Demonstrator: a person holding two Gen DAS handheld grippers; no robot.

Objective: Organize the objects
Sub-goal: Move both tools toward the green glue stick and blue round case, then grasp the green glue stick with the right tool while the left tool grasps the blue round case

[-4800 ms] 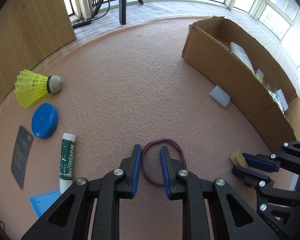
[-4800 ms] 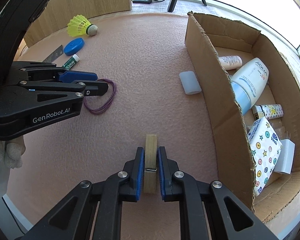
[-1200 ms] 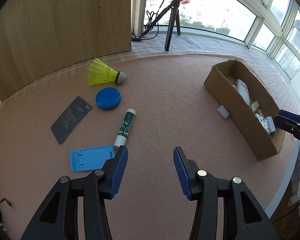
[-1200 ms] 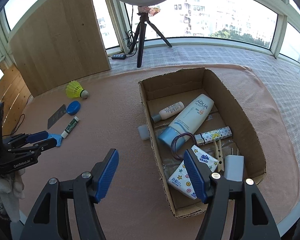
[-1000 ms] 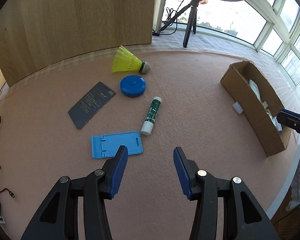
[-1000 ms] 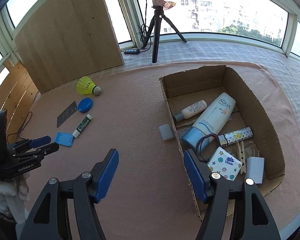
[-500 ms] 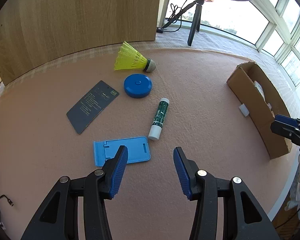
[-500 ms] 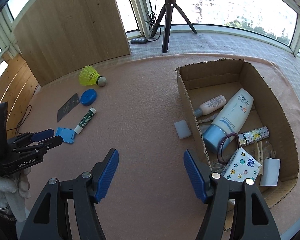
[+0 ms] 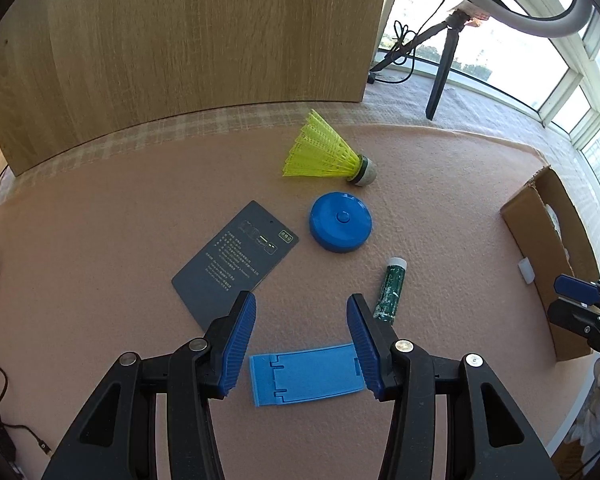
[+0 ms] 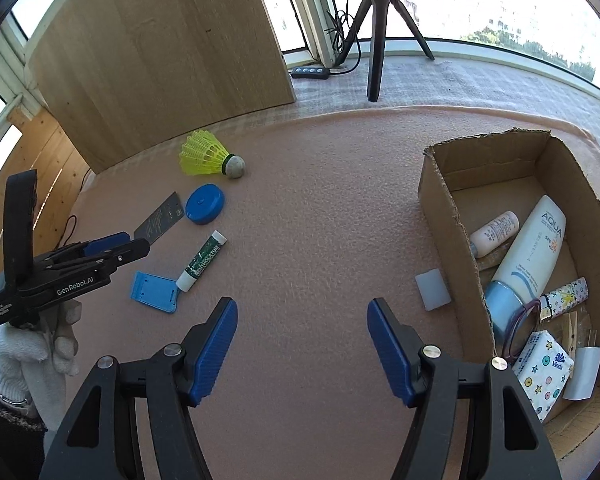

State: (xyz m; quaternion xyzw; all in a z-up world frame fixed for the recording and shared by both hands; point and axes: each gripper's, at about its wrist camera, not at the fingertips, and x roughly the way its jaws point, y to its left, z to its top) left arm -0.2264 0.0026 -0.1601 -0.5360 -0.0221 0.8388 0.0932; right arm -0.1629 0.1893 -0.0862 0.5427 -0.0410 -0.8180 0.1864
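Left gripper (image 9: 301,322) is held with jaws apart above the blue phone stand (image 9: 305,374); right gripper (image 10: 302,330) likewise spread, empty. Stand judged light, stiff, thin: best pinched across its long edges.

Both wrist views look down and forward over the pink mat (image 9: 100,240); the left sits nearer the shuttlecock (image 9: 324,154), which both share.

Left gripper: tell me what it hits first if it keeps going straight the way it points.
Probably the blue phone stand, lying flat on the mat between the open fingers of the left gripper. Depth is hard to judge.
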